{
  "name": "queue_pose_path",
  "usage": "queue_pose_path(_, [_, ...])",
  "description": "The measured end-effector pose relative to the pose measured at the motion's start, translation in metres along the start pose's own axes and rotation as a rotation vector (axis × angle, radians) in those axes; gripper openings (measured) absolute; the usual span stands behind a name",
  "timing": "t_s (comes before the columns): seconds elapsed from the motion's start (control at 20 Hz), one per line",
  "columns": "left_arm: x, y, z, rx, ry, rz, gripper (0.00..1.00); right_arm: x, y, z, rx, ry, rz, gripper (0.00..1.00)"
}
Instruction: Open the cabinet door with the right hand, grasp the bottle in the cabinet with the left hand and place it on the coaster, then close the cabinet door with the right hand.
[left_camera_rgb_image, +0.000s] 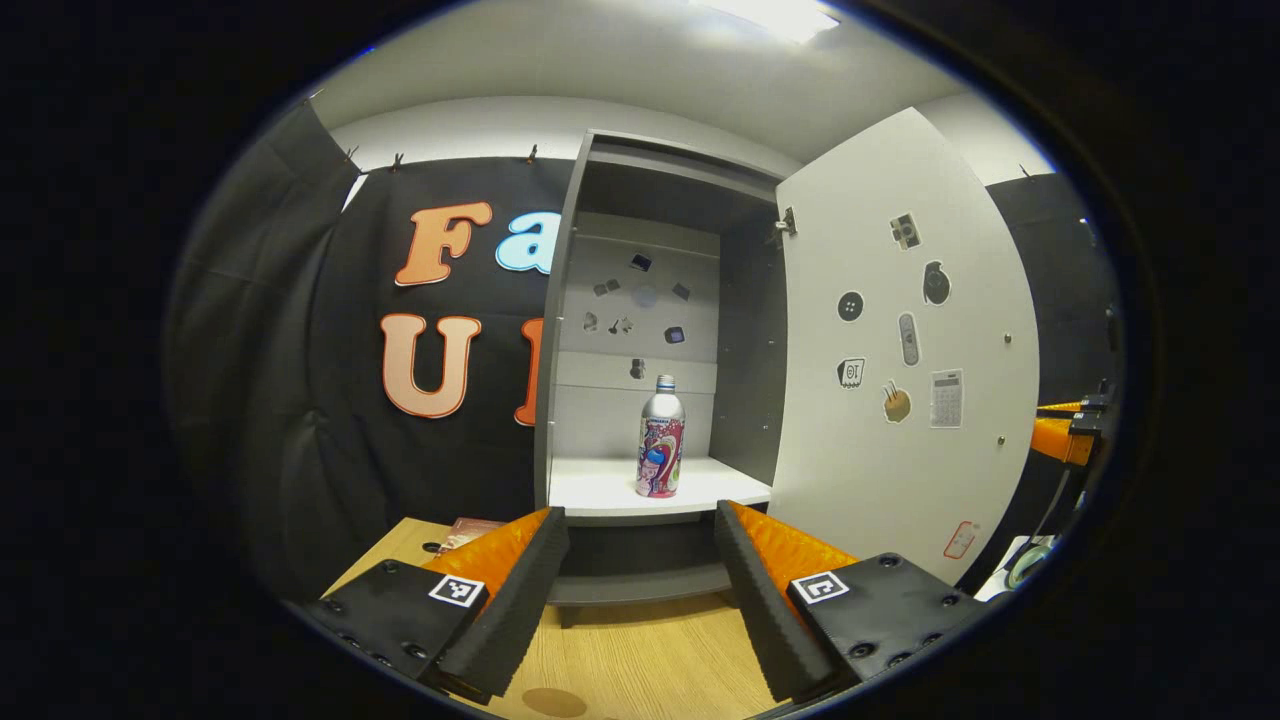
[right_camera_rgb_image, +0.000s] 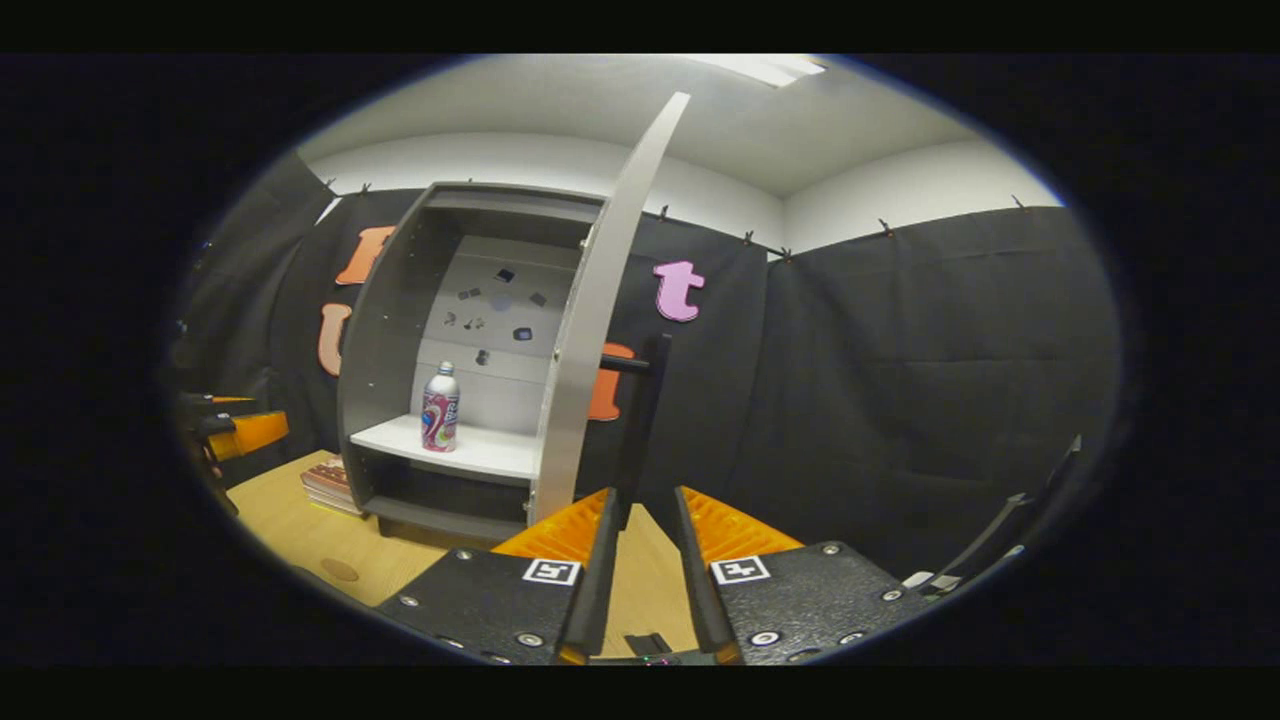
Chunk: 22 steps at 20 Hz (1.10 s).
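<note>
- Bottle (left_camera_rgb_image: 660, 437) first: a silver metal one with a narrow neck and a screw cap, wrapped in a busy red, pink and blue print, standing upright.
- It sits on the white shelf (left_camera_rgb_image: 600, 490) inside the grey cabinet (left_camera_rgb_image: 560, 330), toward the middle of that shelf, touching nothing else.
- In the left gripper view, the left gripper (left_camera_rgb_image: 640, 560) is spread wide with nothing between its 2 fingers; the bottle stands beyond and above the gap, roughly centred between them and well apart from the tips.
- Cabinet door (left_camera_rgb_image: 900, 350) is swung wide open on the right of that view, its white inner face dotted with small stickers.
- Light wooden table (left_camera_rgb_image: 640, 650) runs under the fingers, and a round brown coaster (left_camera_rgb_image: 553, 702) lies on it at the bottom edge.
- In the right gripper view, the bottle (right_camera_rgb_image: 440, 408) stands on the same shelf, off to the left and well apart from the right gripper (right_camera_rgb_image: 645, 520).
- The right gripper has only a narrow gap between its fingers and grips nothing; it sits just beside the door's near edge (right_camera_rgb_image: 590, 330), whose dark bar handle (right_camera_rgb_image: 640, 420) rises right beyond the fingertips.
- A stack of books (right_camera_rgb_image: 325, 482) lies on the table left of the cabinet's foot.
- The left gripper (right_camera_rgb_image: 235, 432) is at the far left of that view.
</note>
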<state>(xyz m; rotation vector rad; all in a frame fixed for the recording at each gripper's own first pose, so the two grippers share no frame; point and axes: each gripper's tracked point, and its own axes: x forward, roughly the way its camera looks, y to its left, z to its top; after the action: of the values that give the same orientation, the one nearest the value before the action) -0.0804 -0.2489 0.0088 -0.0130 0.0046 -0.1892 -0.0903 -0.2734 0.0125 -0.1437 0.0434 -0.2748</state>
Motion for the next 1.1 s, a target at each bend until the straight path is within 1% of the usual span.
queue_pose_path(0.05, [0.0, 0.001, 0.0, 0.0, 0.0, -0.001, 0.98, -0.004, 0.0, 0.001, -0.006, -0.001, -0.007, 0.35])
queue_pose_path(0.1, [-0.001, 0.001, -0.001, 0.001, 0.002, -0.002, 0.94, -0.009, -0.001, 0.001, -0.011, 0.001, -0.017, 0.36])
queue_pose_path(0.15, [-0.002, 0.001, -0.002, 0.0, 0.003, -0.003, 0.96, -0.012, -0.001, 0.001, -0.008, 0.004, -0.027, 0.37])
queue_pose_path(0.2, [-0.003, 0.001, -0.003, -0.001, 0.004, -0.004, 0.96, -0.016, 0.0, 0.003, 0.0, 0.005, -0.034, 0.43])
queue_pose_path(0.25, [-0.003, 0.001, -0.004, -0.003, 0.007, -0.004, 0.96, -0.021, 0.002, 0.004, 0.011, 0.004, -0.033, 0.47])
queue_pose_path(0.35, [-0.003, 0.002, -0.006, -0.003, 0.01, -0.002, 0.98, -0.031, 0.015, 0.004, 0.039, 0.009, 0.0, 0.53])
queue_pose_path(0.4, [-0.003, 0.004, -0.007, -0.002, 0.012, 0.003, 0.96, -0.035, 0.022, 0.004, 0.05, 0.009, 0.019, 0.58])
queue_pose_path(0.45, [-0.002, 0.006, -0.008, 0.0, 0.015, 0.007, 0.98, -0.04, 0.028, 0.004, 0.053, 0.008, 0.037, 0.61])
queue_pose_path(0.5, [-0.003, 0.007, -0.009, 0.001, 0.015, 0.01, 0.98, -0.044, 0.034, 0.004, 0.053, 0.006, 0.052, 0.69])
queue_pose_path(0.55, [-0.002, 0.008, -0.01, 0.001, 0.015, 0.015, 0.96, -0.048, 0.041, 0.005, 0.05, 0.001, 0.067, 0.72])
queue_pose_path(0.6, [-0.001, 0.01, -0.01, 0.002, 0.021, 0.018, 0.96, -0.049, 0.05, 0.006, 0.046, -0.006, 0.079, 0.77])
queue_pose_path(0.65, [-0.001, 0.01, -0.013, 0.004, 0.027, 0.017, 0.96, -0.051, 0.059, 0.006, 0.038, -0.01, 0.092, 0.75])
queue_pose_path(0.7, [0.002, 0.011, -0.013, 0.005, 0.029, 0.015, 0.96, -0.05, 0.068, 0.007, 0.026, -0.013, 0.106, 0.82])
queue_pose_path(0.75, [0.003, 0.012, -0.014, 0.004, 0.029, 0.013, 0.96, -0.049, 0.077, 0.007, 0.018, -0.015, 0.109, 0.84])
queue_pose_path(0.85, [0.011, 0.018, -0.013, 0.0, 0.026, 0.006, 0.96, -0.043, 0.098, 0.01, 0.019, -0.027, 0.124, 0.96])
queue_pose_path(0.9, [0.018, 0.02, -0.014, -0.003, 0.025, -0.001, 0.96, -0.04, 0.109, 0.011, 0.03, -0.031, 0.136, 0.93])
queue_pose_path(1.05, [0.039, 0.029, -0.016, -0.005, 0.026, -0.023, 0.98, -0.022, 0.144, 0.012, 0.077, -0.022, 0.178, 0.94])
queue_pose_path(1.1, [0.048, 0.033, -0.015, -0.007, 0.023, -0.035, 0.96, -0.013, 0.155, 0.013, 0.089, -0.022, 0.186, 0.94])
